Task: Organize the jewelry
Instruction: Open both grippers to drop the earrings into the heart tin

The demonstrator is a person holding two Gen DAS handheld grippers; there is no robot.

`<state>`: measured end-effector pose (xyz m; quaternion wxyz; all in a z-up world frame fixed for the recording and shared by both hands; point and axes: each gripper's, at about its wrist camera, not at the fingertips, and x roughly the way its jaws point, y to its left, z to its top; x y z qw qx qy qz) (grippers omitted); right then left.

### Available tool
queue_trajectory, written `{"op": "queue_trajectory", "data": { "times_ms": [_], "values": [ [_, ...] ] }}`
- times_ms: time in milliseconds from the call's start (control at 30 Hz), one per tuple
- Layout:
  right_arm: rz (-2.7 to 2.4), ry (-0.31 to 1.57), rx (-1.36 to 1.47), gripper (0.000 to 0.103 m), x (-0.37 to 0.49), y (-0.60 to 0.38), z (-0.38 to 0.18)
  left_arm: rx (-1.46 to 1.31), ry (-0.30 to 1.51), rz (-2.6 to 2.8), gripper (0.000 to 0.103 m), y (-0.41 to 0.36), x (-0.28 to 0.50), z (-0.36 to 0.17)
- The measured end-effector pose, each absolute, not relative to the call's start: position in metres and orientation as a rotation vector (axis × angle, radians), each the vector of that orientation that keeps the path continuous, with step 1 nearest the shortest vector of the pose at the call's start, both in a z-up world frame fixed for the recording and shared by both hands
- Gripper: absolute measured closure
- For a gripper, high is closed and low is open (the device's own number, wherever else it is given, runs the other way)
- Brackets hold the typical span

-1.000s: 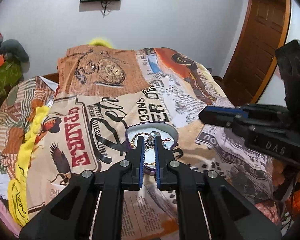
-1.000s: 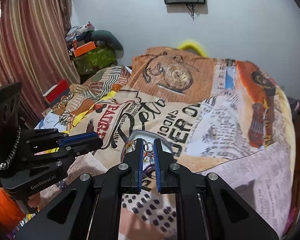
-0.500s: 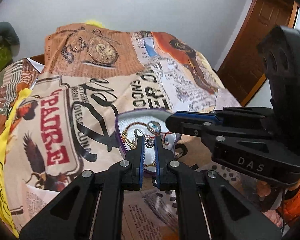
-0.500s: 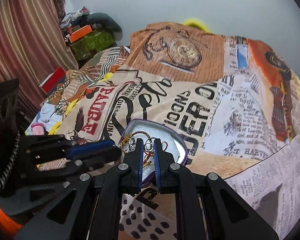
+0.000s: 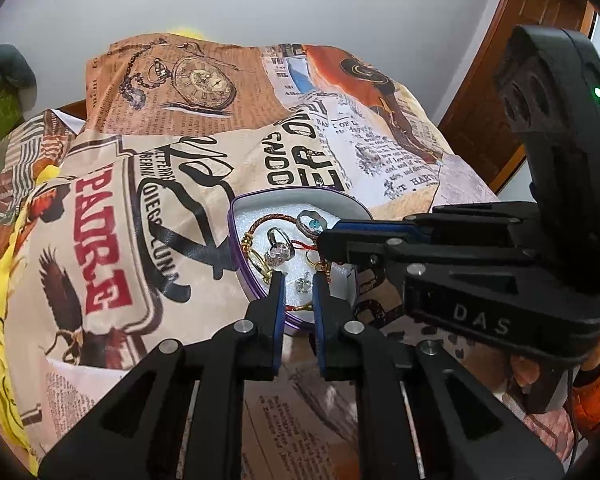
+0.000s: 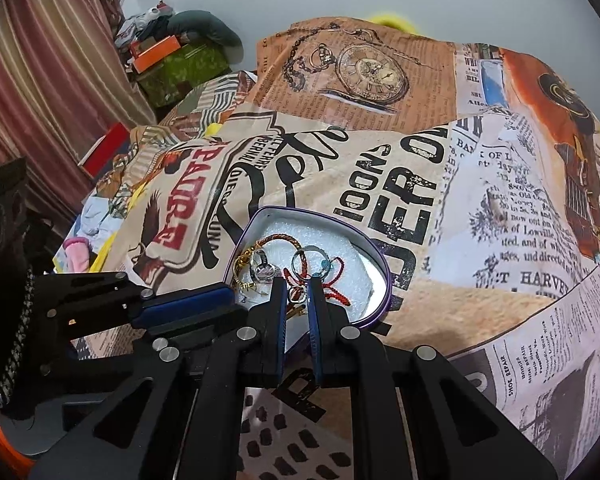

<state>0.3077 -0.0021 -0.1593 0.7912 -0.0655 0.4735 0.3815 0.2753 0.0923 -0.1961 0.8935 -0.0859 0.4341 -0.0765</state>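
Purple heart-shaped jewelry tin (image 5: 236, 240), near rim hidden behind my tongs.
My left gripper (image 5: 297, 285) is opening around a small silver stud (image 5: 302, 285); my right gripper (image 6: 297, 294) pinches a ring (image 6: 297, 295), details blurred.

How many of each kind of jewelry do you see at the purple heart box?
Silver rings with a stone: 2, the clear-stone ring and the blue-stone ring
Cord bracelets: 2, the braided cord and the thin red cord
Gold bunch: 1, too tangled to split
Small ring: 1
Small sparkly piece: 1
Total: 7, with the gold bunch counted as one
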Motion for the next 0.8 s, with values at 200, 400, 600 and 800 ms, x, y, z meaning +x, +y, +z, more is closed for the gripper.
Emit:
{"op": "queue_trajectory", "data": {
  "times_ms": [200, 400, 600, 800],
  "values": [
    [0.807, 1.016, -0.188, 0.09, 0.305, 0.002, -0.159, -0.133, 0.886, -0.119, 0.063, 0.088, 0.264, -0.19],
    [0.784, 0.953, -0.213, 0.068, 0.295, -0.003, -0.145, -0.115, 0.891, -0.093, 0.062, 0.088, 0.253, -0.189],
    [0.759, 0.893, -0.234, 0.066, 0.281, -0.01, -0.124, -0.125, 0.877, -0.064, 0.062, 0.093, 0.239, -0.176],
    [0.743, 0.811, -0.23, 0.065, 0.255, -0.024, -0.09, -0.129, 0.805, -0.034, 0.062, 0.095, 0.216, -0.14]
  ]
}}
